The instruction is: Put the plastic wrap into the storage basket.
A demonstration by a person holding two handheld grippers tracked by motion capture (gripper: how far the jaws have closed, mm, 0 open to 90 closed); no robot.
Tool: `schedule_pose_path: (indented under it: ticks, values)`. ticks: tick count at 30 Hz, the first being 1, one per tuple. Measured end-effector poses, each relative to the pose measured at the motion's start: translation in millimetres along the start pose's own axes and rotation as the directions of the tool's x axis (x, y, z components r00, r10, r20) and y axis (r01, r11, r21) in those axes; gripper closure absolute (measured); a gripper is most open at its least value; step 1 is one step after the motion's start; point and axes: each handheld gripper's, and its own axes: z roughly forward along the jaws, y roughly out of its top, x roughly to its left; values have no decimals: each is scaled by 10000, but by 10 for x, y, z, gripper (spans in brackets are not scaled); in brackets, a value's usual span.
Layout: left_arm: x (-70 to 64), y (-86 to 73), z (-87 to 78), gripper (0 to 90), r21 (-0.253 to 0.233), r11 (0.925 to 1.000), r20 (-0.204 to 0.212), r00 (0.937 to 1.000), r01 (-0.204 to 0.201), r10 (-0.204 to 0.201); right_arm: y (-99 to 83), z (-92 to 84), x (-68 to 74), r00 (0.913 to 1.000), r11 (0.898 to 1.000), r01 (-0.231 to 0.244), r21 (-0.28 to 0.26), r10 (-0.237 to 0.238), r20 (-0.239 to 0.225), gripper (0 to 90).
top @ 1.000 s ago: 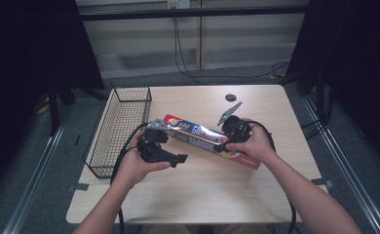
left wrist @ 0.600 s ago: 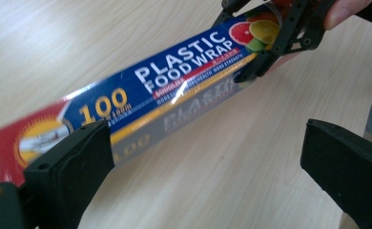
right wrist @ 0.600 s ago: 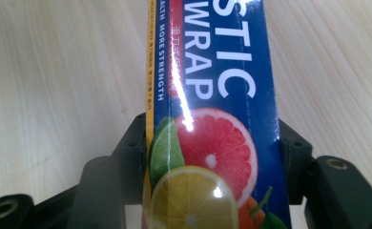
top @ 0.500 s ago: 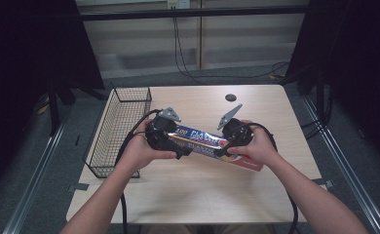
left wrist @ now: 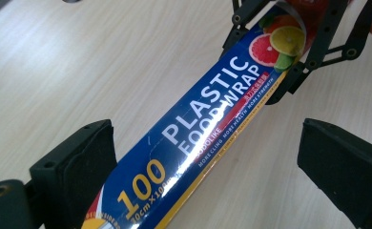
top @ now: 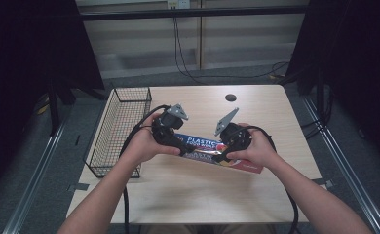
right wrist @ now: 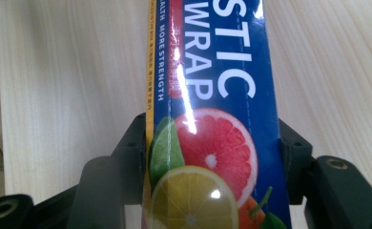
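1 plastic wrap box (top: 212, 148), 1 wire basket (top: 117, 131), 2 grippers, 1 table (top: 188, 195).

Both grippers black: left gripper (top: 171, 130), right gripper (top: 232, 139); grey triangular top plates, black trailing cables; forearms bare.

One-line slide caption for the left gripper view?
Open left gripper straddles the plastic wrap box, its far end clamped by the right gripper.

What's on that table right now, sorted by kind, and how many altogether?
Plastic wrap box: 1
Wire basket: 1
Small dark round disc: 1
Left hand-held gripper and right hand-held gripper: 2
Total: 5
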Motion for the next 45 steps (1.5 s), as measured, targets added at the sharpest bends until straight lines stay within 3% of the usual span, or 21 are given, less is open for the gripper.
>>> schedule_pose_path:
  ticks: [3,7,11,21,23,31,34,35,37,39,42,43,45]
  values:
    - [-2,27,37,58,68,9999,207,9997,-120,119,-1,-11,5,9997,9998,186,-19,-187,-181,441]
    - [10,59,66,64,452,9979,160,9988,-469,462,8,-13,24,9990,9993,378,81,-376,-232,440]
    - [26,58,89,80,443,9985,241,9992,-322,312,29,-8,23,9979,9987,518,29,-517,-384,440]
    - [31,46,155,104,1069,9910,526,9958,-804,751,74,-5,73,9955,9968,797,6,-796,-524,440]
    - [15,41,162,111,1131,9909,594,9960,-726,662,79,-6,88,9947,9960,889,16,-887,-515,440]
    - [-26,47,234,136,1618,9814,890,9920,-1029,893,116,5,129,9919,9938,1109,40,-1104,-629,440]
    - [-41,53,260,146,1850,9739,1136,9872,-1315,1117,137,-1,148,9915,9936,1125,33,-1120,-664,439]
    - [-52,49,271,154,1802,9763,1111,9887,-1196,1007,136,-4,147,9907,9934,1147,48,-1140,-739,440]
    - [-57,44,281,160,1947,9715,1187,9864,-1353,1136,135,4,138,9883,9910,1341,-61,-1342,-723,439]
    - [-71,37,288,179,1977,9720,1140,9878,-1271,1060,126,5,148,9904,9926,1209,102,-1199,-687,439]
    - [-87,34,305,188,2074,9673,1167,9854,-1460,1237,123,9,146,9896,9922,1244,75,-1235,-740,439]
    - [-81,40,303,194,2230,9606,1275,9819,-1661,1402,125,4,150,9898,9921,1247,98,-1237,-708,439]
    - [-98,36,323,214,2237,9608,1247,9825,-1640,1386,131,1,149,9881,9915,1302,13,-1296,-831,439]
